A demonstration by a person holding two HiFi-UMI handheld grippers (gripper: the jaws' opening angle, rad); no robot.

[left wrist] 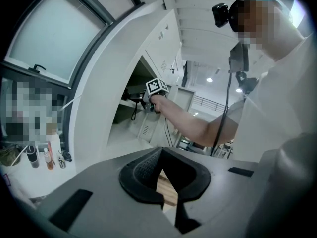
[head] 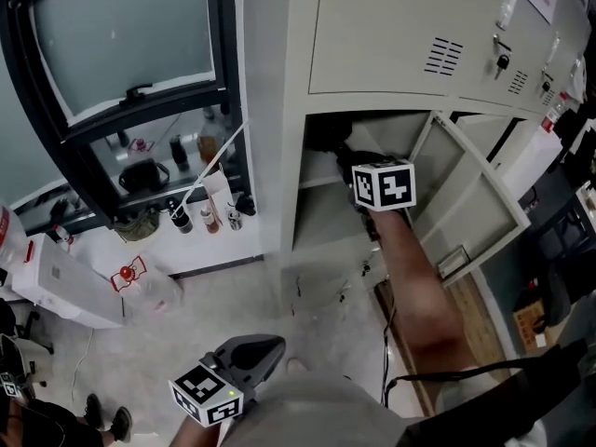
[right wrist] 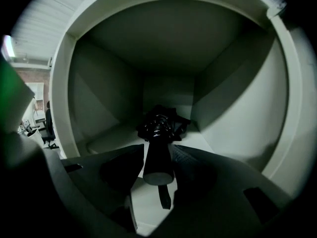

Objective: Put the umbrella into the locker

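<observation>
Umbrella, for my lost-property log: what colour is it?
The umbrella is black; the right gripper view shows it best.

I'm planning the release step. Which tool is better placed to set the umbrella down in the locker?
Right. The right tool grips the umbrella by its handle inside the open locker; the left tool, shut and empty, hangs low outside it.

The grey two-jaw left gripper (head: pixel 264 351) hangs low at 6 o'clock by the torso, jaws together and empty. The bare right forearm (head: pixel 414 277) reaches toward 12 o'clock, and the right gripper (right wrist: pixel 159 151) clamps a black cylindrical umbrella handle (right wrist: pixel 158 168).
</observation>
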